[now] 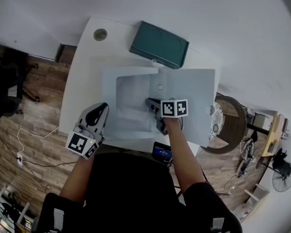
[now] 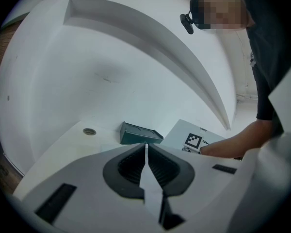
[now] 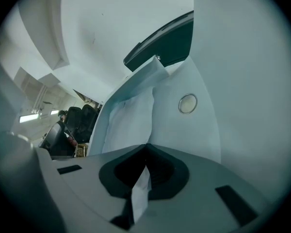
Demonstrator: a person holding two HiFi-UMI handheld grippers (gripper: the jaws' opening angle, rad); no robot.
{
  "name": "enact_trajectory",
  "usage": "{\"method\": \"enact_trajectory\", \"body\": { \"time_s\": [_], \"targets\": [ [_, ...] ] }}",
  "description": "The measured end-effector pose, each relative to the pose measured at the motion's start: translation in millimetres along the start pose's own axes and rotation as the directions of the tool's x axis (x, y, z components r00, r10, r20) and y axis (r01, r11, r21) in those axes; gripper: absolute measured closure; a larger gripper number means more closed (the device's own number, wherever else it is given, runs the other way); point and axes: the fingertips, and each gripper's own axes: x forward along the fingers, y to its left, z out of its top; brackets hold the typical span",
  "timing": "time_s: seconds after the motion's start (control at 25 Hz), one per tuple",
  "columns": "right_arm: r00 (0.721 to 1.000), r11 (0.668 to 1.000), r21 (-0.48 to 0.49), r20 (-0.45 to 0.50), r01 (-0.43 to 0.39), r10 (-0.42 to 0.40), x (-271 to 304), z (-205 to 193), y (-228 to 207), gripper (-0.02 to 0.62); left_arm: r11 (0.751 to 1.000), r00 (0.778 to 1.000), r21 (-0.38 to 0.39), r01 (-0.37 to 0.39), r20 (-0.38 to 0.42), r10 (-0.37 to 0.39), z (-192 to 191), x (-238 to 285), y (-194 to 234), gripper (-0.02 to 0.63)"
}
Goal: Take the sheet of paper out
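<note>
Pinching the left edge of the open pale folder [image 1: 194, 91] with the left gripper [image 1: 103, 108], jaws closed on the thin layer. Clamping the white sheet of paper [image 1: 133, 98] at its right edge with the right gripper [image 1: 150, 102], sheet still lying inside the folder's left half. Hemmed in beyond by a green case [image 1: 160, 43] close to the folder's far edge; bare table [image 1: 85, 67] to the left.

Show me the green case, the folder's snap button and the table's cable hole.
green case [image 1: 160, 44], head view, middle of its top face.
snap button [image 3: 187, 103], right gripper view, its centre.
cable hole [image 1: 100, 34], head view, its centre.
</note>
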Motion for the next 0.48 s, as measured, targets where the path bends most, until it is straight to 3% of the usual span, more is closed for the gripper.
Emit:
{"method": "enact_trajectory", "body": {
  "time_s": [0.24,0.48],
  "targets": [
    [1.0,1.0,0.013,0.014,-0.018,0.018,-1.1,2.1,5.6,0.583,1.0,1.0,-0.001,-0.008,0.0,0.008,0.8,-1.5,1.7,0.601],
    [0.999,1.0,0.018,0.048,0.017,-0.017,-21.6,3.2,-2.9,0.584,1.0,1.0,-0.004,0.008,0.005,-0.007,1.9,3.4,-1.5,0.601]
  ]
}}
